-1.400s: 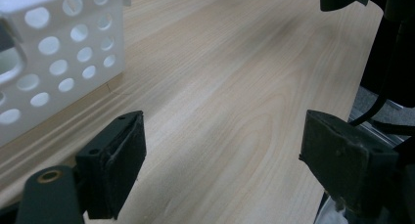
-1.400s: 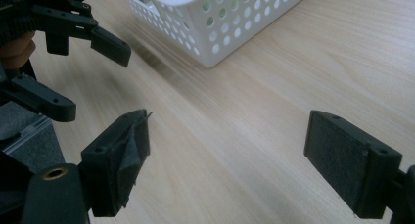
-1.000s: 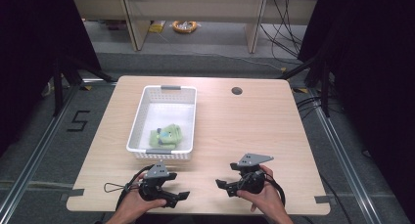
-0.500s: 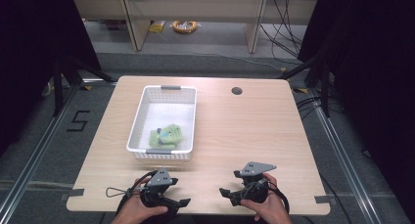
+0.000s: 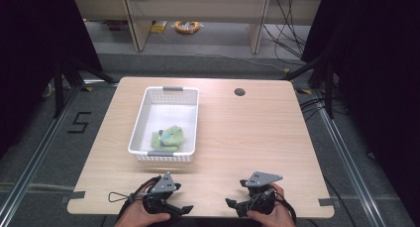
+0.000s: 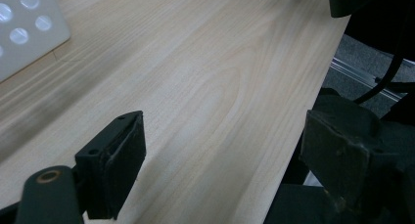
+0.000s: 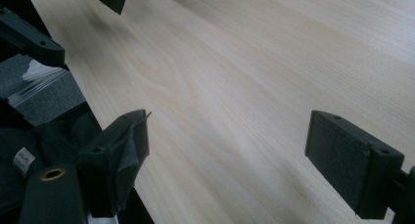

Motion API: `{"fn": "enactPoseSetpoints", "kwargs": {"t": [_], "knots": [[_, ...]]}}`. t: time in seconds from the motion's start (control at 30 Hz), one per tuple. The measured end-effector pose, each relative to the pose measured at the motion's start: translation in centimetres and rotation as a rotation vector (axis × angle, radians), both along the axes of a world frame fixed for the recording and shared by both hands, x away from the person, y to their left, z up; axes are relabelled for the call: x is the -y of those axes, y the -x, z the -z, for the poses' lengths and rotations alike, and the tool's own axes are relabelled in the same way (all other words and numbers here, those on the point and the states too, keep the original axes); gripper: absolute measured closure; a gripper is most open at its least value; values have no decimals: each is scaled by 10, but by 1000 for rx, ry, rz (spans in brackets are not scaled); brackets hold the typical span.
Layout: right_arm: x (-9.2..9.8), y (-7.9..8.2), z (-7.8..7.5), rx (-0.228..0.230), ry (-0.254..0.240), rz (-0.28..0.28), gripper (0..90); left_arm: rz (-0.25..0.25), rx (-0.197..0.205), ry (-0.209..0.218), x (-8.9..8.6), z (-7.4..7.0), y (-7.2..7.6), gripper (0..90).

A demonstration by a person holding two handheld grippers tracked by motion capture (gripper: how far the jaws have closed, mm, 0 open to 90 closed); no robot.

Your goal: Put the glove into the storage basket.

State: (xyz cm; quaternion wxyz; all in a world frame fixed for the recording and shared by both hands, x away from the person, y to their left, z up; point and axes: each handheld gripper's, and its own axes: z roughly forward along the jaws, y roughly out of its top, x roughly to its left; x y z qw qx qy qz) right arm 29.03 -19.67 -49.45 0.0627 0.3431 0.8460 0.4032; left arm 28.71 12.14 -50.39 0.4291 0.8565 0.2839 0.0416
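Two claws are in my hands, and both sit low at my edge of the table [image 5: 257,133]. The table is the biggest thing, pale wood, mostly bare. Next biggest is the white basket [image 5: 140,125], which stands on the left half, with its long side running away from me. Inside it, near the end closest to me, lies the green soft toy [image 5: 167,138]. It rests on the basket floor, a bit to the right of the middle.

My left claw [image 5: 176,210] is just in front of the near end of the basket, so it is the closer one. My right claw [image 5: 236,205] is off to the right, well apart from the basket. The toy lies ahead of my left claw and a little to the left, past the basket's near wall. I think the left one would have to go up and over that wall to get down to the toy.

Both claws are spread wide with nothing between them. In the left gripper view I see wood grain between the black pads [image 6: 122,160], and a corner of the basket's wall with round holes far off. In the right gripper view the pads [image 7: 350,155] also stand wide above bare wood.
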Motion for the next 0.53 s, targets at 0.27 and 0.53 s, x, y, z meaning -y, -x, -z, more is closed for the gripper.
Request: {"fn": "enactPoseSetpoints", "kwargs": {"t": [0.27,0.53], "knots": [[1,0,2,11,2,2,171,5,9,-13,0,0,-1,165],[1,2,2,-20,-8,18,171,1,18,-23,-1,1,-4,166]]}}
